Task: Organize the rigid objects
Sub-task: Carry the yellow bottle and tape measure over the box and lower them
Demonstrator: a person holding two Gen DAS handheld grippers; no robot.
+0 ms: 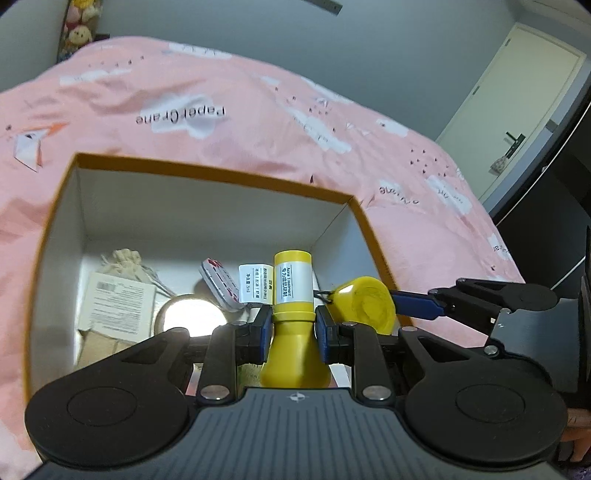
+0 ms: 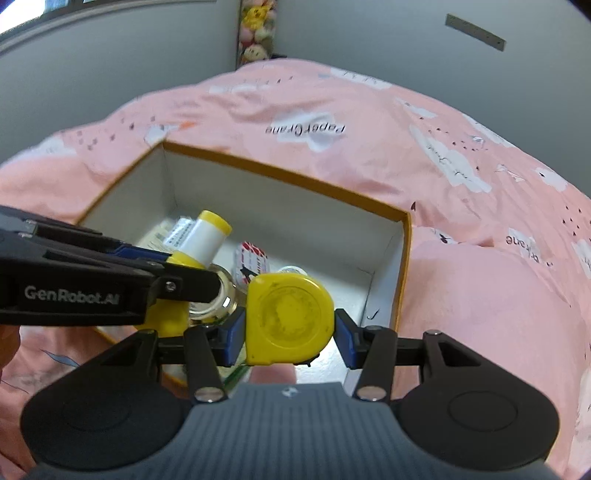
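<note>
With the left gripper (image 1: 291,332) clamped on the yellow tube (image 1: 291,295) and the right gripper (image 2: 290,332) on the yellow tape measure (image 2: 290,317), both crowded over the box (image 1: 221,177), they risk colliding on release

**A bedroom at home**

A bed fills both views, spread with a pink cotton quilt (image 1: 229,122) printed with white clouds and the words "Paper Crane". Plush toys in yellow and pink (image 2: 256,33) are stacked against the plain grey wall (image 1: 388,48). A cream interior door with a dark lever handle (image 1: 517,110) stands at the right.
</note>
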